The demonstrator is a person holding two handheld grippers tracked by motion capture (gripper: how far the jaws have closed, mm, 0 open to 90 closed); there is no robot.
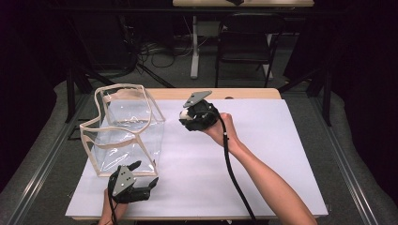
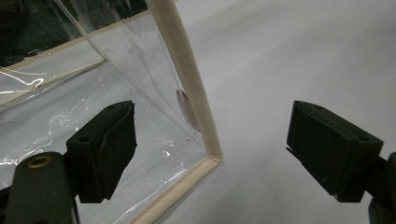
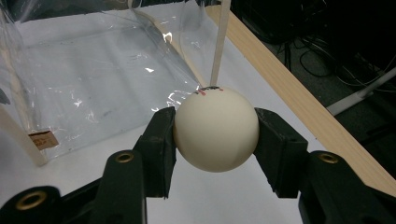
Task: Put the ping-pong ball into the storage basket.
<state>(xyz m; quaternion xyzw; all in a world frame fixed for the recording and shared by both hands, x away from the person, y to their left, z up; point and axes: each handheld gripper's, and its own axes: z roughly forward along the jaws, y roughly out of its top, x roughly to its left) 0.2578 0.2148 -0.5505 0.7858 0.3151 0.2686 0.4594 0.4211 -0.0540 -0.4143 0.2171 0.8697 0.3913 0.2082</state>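
A cream-white ball (image 3: 215, 130) with small red and black marks on top sits clamped between the two black jaws of my right gripper (image 3: 215, 137). In the high view this gripper (image 1: 185, 117) hovers with the ball (image 1: 184, 114) just right of the bag's far corner. The clear plastic bag (image 1: 124, 129) with beige trim stands upright and open-topped on the left of the table. My left gripper (image 1: 144, 174) is open by the bag's near right corner. In the left gripper view its jaws (image 2: 212, 149) straddle the beige corner seam (image 2: 187, 84) without touching it.
A white sheet (image 1: 263, 154) covers the wooden table (image 1: 244, 93). The table's far edge (image 3: 299, 98) runs close behind the ball. A dark chair (image 1: 244, 42), a desk leg (image 1: 194, 47) and floor cables lie beyond. A small tan label (image 3: 43, 139) marks the bag's side.
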